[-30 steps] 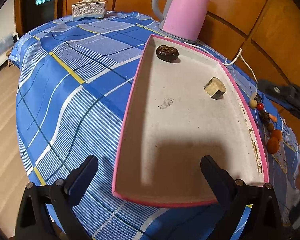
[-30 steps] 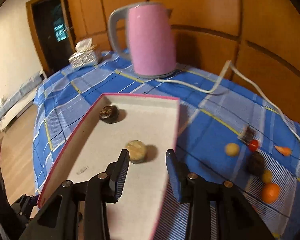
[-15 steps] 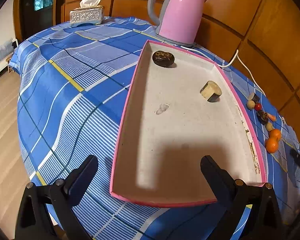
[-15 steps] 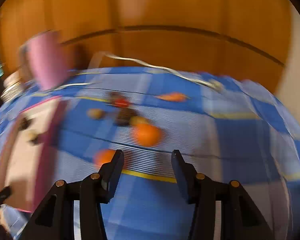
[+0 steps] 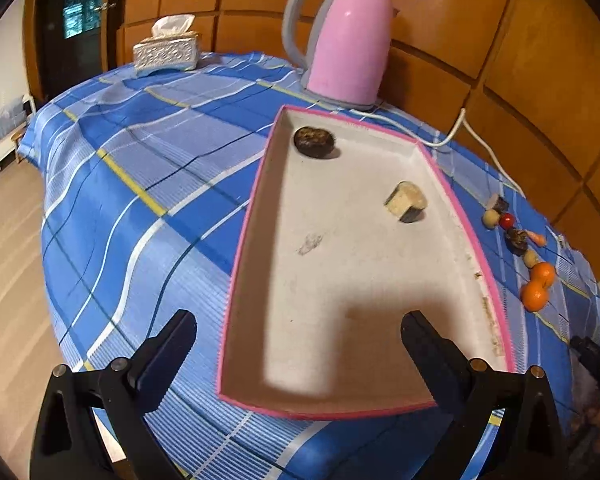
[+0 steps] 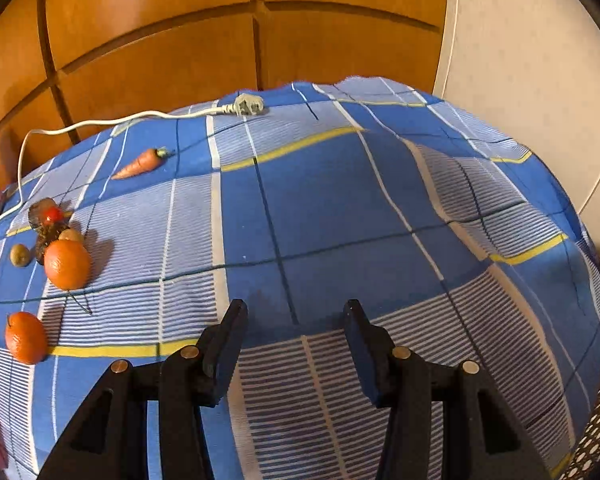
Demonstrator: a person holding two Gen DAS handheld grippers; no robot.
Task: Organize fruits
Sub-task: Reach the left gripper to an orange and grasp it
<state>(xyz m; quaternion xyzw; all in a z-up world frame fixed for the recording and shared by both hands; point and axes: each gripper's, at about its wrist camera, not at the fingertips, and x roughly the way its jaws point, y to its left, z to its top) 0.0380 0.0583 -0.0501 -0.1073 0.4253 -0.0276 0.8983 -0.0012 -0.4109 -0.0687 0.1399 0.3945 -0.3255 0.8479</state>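
Observation:
A pink-rimmed white tray (image 5: pixel 452 196) lies on the blue checked tablecloth, holding a dark round fruit (image 5: pixel 314 142) and a pale cut piece (image 5: pixel 406 200). My left gripper (image 5: pixel 298 334) stands open over the tray's near end, nothing between its fingers. To the right of the tray lie two oranges (image 5: pixel 538 286), a dark fruit (image 5: pixel 517 239), a red cherry tomato (image 5: pixel 507 221) and a small carrot (image 5: pixel 537 237). In the right wrist view my right gripper (image 6: pixel 296 316) is open and empty over bare cloth, with the oranges (image 6: pixel 67 264) (image 6: pixel 25 338) and the carrot (image 6: pixel 140 163) to its left.
A pink kettle (image 5: pixel 348 46) stands behind the tray, its white cord (image 6: pixel 80 126) and plug (image 6: pixel 249 105) trailing along the table's far edge. A tissue box (image 5: pixel 168 50) sits at the back left. Wooden wall panels rise close behind the table.
My right gripper has swung from over the tray to the right, past the loose fruits, and now faces bare cloth with its jaws a little wider. The left gripper has barely moved.

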